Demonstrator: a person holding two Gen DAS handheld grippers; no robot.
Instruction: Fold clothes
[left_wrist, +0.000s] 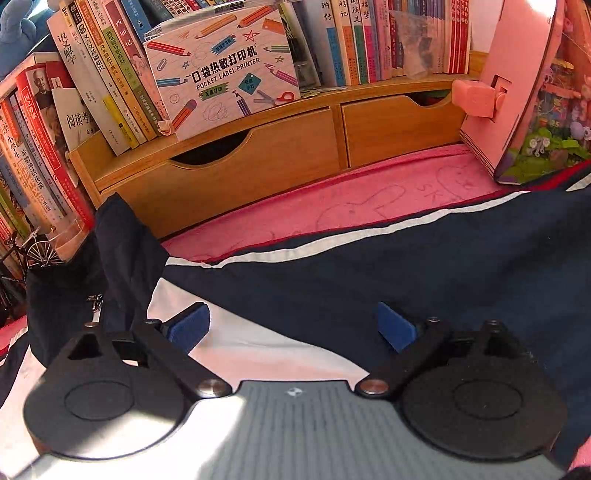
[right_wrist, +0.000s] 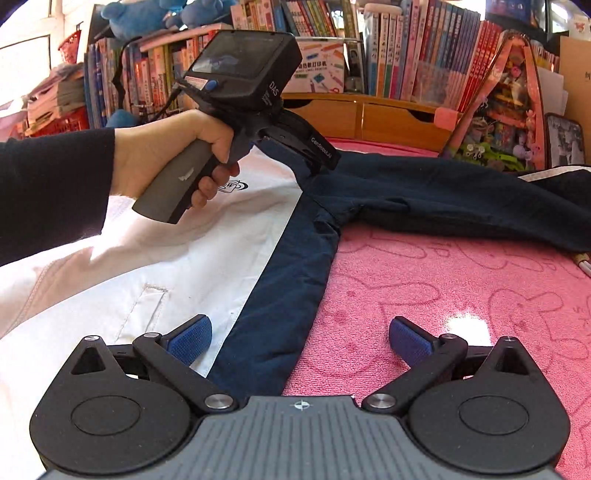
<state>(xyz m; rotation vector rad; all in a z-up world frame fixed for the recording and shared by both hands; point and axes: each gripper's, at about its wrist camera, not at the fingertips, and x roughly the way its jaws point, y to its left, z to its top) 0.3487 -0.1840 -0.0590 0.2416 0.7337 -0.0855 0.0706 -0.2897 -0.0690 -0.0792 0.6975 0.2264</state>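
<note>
Navy-and-white jacket (right_wrist: 280, 295) beneath both wide-spread tongs, left (left_wrist: 293, 326) and right (right_wrist: 299, 338), far sleeve end cut off.

Jacket (right_wrist: 280, 280) lies on towel (right_wrist: 461, 295), under and ahead of both sets of fingers (left_wrist: 188, 326). Sleeve (right_wrist: 461, 195) runs right, beyond right fingers (right_wrist: 410, 341). Drawer unit (left_wrist: 258, 162) behind the towel, label printer box (left_wrist: 225, 70) on top.
</note>
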